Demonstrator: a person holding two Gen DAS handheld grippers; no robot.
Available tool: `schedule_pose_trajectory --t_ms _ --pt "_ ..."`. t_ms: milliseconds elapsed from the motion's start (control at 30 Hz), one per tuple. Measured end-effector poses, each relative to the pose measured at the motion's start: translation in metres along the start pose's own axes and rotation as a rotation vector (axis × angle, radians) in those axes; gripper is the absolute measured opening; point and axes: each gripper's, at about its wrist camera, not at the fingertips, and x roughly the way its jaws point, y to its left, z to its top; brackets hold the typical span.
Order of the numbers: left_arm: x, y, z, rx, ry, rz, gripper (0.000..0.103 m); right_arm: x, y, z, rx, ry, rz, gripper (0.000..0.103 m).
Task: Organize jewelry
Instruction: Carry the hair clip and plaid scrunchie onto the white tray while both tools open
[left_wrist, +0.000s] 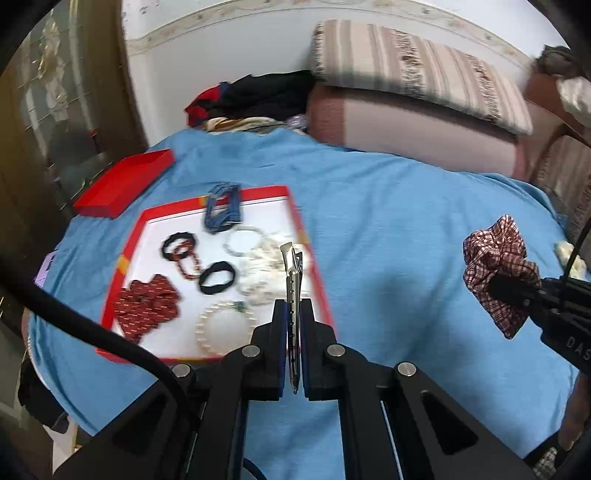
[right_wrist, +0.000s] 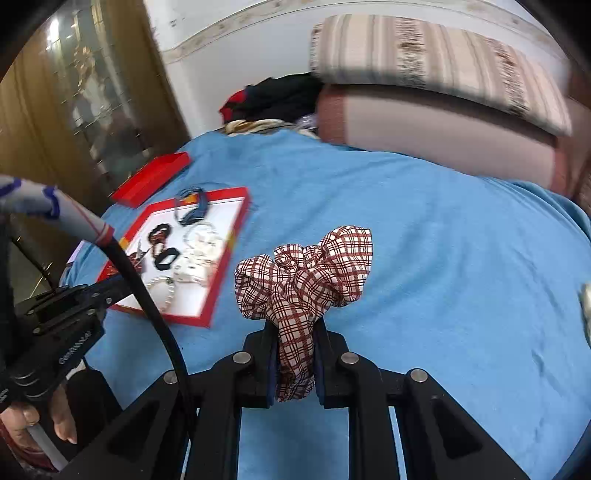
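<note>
My left gripper (left_wrist: 292, 306) is shut on a silver metal hair clip (left_wrist: 291, 280) and holds it above the right edge of the red-rimmed white tray (left_wrist: 314, 280). The tray holds black hair ties (left_wrist: 217, 278), a pearl bracelet (left_wrist: 221, 325), a red patterned scrunchie (left_wrist: 147, 302), a blue band (left_wrist: 221, 208) and pale bead bracelets (left_wrist: 258, 266). My right gripper (right_wrist: 295, 325) is shut on a red-and-white plaid scrunchie (right_wrist: 306, 269), held above the blue sheet to the right of the tray (right_wrist: 218, 291). That scrunchie also shows in the left wrist view (left_wrist: 495, 269).
The red box lid (left_wrist: 125, 184) lies beyond the tray at the left. A blue sheet (left_wrist: 388, 221) covers the bed. Striped pillows (left_wrist: 417, 74) and a pile of dark clothes (left_wrist: 258, 96) lie at the back. A small pale item (left_wrist: 569, 254) lies at the far right.
</note>
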Motion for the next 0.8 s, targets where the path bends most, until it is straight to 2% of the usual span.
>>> schedule_pose_trajectory --t_ms 267,433,633,800 --pt "0.03 0.084 0.03 -0.086 0.027 0.081 0.006 0.055 0.052 0.039 -0.043 0.025 0.107 0.017" --pt "0.055 0.128 0.055 -0.124 0.042 0.117 0.006 0.089 0.076 0.052 -0.037 0.072 0.191 0.017" --pt "0.095 0.154 0.08 -0.143 0.08 0.108 0.006 0.121 0.104 0.061 -0.063 0.1 0.256 0.017" --pt "0.129 0.165 0.098 -0.155 0.109 0.082 0.006 0.15 0.113 0.084 -0.071 0.102 0.243 0.017"
